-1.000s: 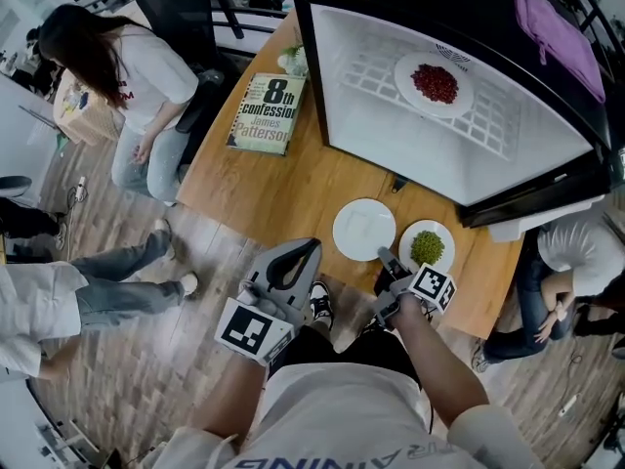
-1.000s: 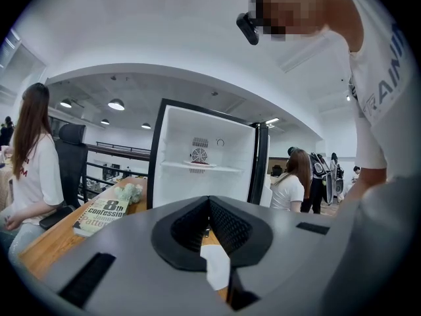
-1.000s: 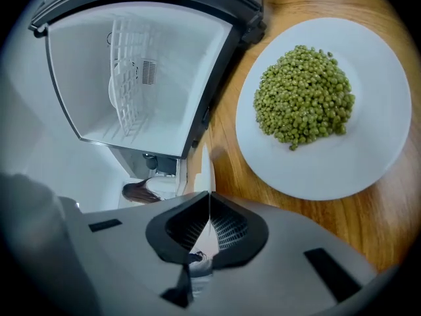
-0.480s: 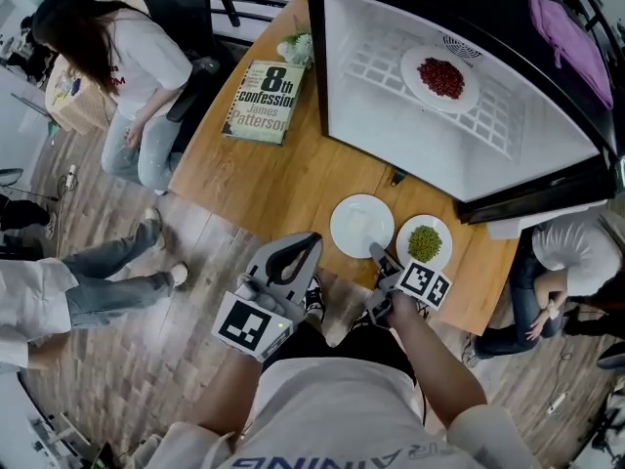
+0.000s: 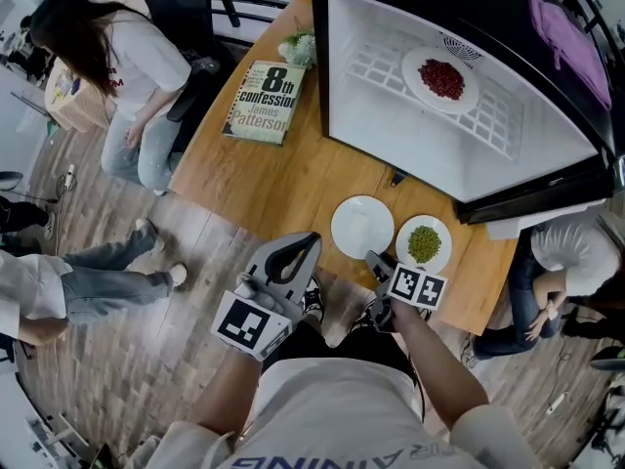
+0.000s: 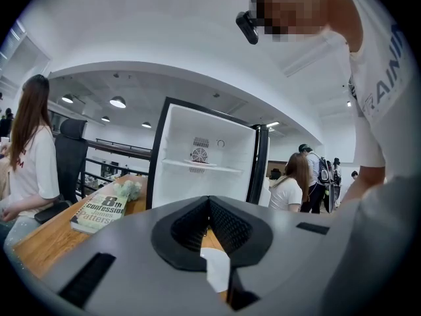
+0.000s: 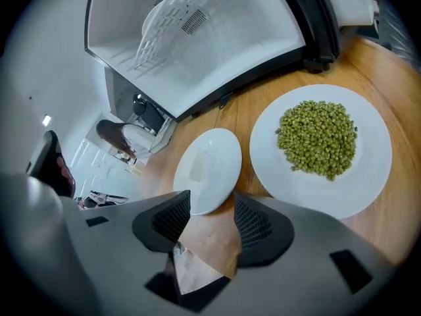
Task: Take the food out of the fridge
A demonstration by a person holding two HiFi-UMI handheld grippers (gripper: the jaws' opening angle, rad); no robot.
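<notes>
**One plate left in fridge**

Plate of red beans [image 5: 441,78] sits on the fridge [image 5: 376,130] shelf, well apart from both tools. Right hand-held gripper [image 7: 209,219] has just been opening and holds nothing. Plate of peas [image 7: 319,147] is on the tabletop [image 5: 264,184]. Left hand-held gripper [image 6: 209,209] is clenched and empty. The bean plate is probably rigid and slick, with a loose load. Pinch the near rim and keep it level.

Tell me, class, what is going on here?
A person works two grippers at a table beside an open fridge. The jaws of the right gripper have just been opening, empty, near a plate of peas and a white plate on the table. The left gripper is shut, held back. A plate of red food sits in the fridge.
</notes>
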